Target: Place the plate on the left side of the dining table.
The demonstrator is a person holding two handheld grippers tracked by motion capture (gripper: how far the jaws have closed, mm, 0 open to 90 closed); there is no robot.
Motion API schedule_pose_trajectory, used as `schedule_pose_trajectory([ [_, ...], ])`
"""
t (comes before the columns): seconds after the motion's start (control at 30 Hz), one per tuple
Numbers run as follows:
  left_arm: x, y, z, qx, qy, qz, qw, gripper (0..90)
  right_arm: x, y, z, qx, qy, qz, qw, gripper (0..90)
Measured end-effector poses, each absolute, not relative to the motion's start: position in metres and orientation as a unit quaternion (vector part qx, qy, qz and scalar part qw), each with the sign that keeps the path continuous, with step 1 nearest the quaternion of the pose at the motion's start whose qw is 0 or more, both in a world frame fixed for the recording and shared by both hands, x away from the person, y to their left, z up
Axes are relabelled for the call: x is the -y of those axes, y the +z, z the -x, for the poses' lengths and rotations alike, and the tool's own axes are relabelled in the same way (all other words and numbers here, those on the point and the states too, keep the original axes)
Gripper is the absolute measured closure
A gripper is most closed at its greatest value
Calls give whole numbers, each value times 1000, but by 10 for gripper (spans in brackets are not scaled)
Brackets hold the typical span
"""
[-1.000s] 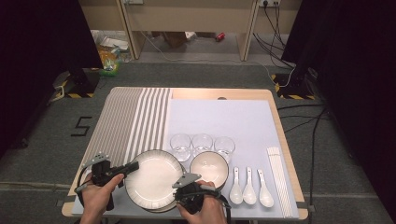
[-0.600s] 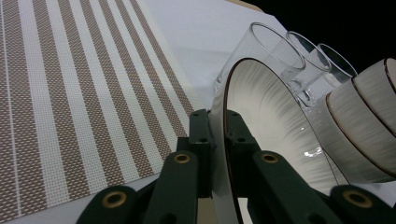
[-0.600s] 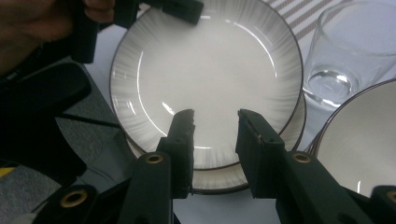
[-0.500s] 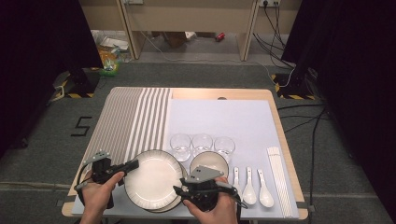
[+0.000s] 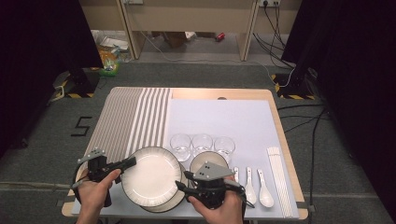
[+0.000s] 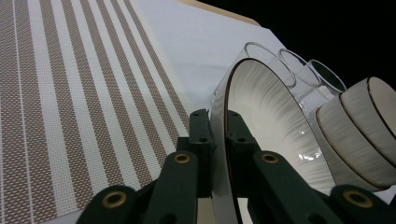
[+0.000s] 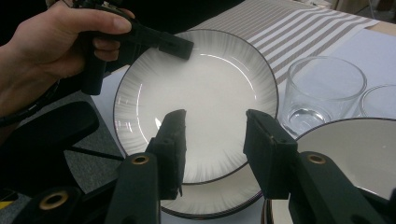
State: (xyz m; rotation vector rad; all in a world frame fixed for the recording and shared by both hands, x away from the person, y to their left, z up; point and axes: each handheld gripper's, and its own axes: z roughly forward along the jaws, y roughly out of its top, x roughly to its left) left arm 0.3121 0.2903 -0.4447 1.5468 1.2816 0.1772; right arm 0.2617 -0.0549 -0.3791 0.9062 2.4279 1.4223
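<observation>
The left gripper [image 5: 128, 163] pinches the top plate's [image 5: 152, 176] rim, probably to lift it off the stack [image 7: 210, 203], while the right gripper [image 7: 212, 140], jaws just opened and empty, hovers clear.

Left tool [image 5: 125, 164] was clamped tight, held low and near level in the left hand [image 5: 93, 186]. Right tool [image 7: 212, 135] had just been opening, jaws apart with nothing between them.
</observation>
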Motion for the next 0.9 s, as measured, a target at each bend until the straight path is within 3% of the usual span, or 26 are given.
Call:
schedule_pose_trajectory([
  [0.4,-293,-442,-311,-540,75,-644,538,838,63,-374,-263,-806,493,-313,96,568],
  [0.9,-300,-436,-313,-541,75,-634,547,838,89,-362,-271,-776,518,-332,134,548],
])
